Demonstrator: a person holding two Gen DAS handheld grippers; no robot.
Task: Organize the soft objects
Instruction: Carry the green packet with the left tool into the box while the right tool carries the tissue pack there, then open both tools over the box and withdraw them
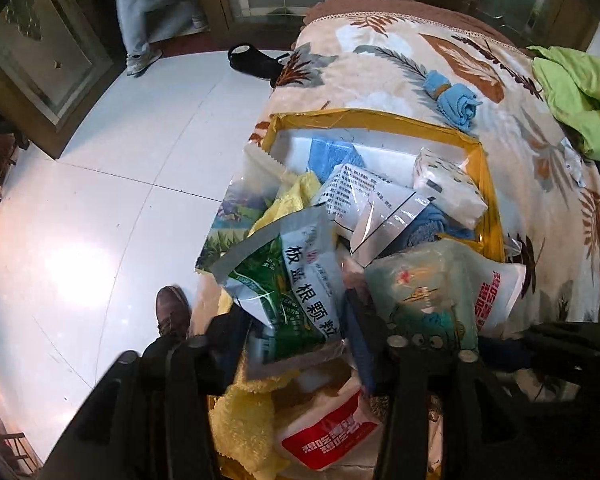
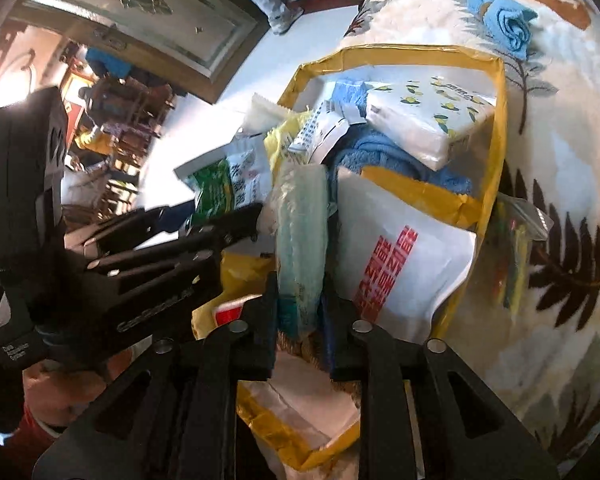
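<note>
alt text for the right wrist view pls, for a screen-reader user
The right tongs are shut on a pale green translucent packet, held edge-on over a yellow-taped box crammed with packets, a tissue pack and blue towels. The left tongs reach in from the left at a green-and-white pouch. A rolled blue cloth lies on the leaf-print blanket behind the box.

box (image 1: 476, 148) on blanket (image 1: 380, 68) | packets (image 1: 292, 280) in box | rolled towel (image 1: 456, 100) behind box

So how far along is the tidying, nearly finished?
Mostly, by the look of it. The yellow-taped box is already heaped with packets, tissue packs and towels. In hand: the left gripper pinches a green-printed packet, the right gripper a pale green pouch. Left on the blanket: a rolled blue towel.
</note>
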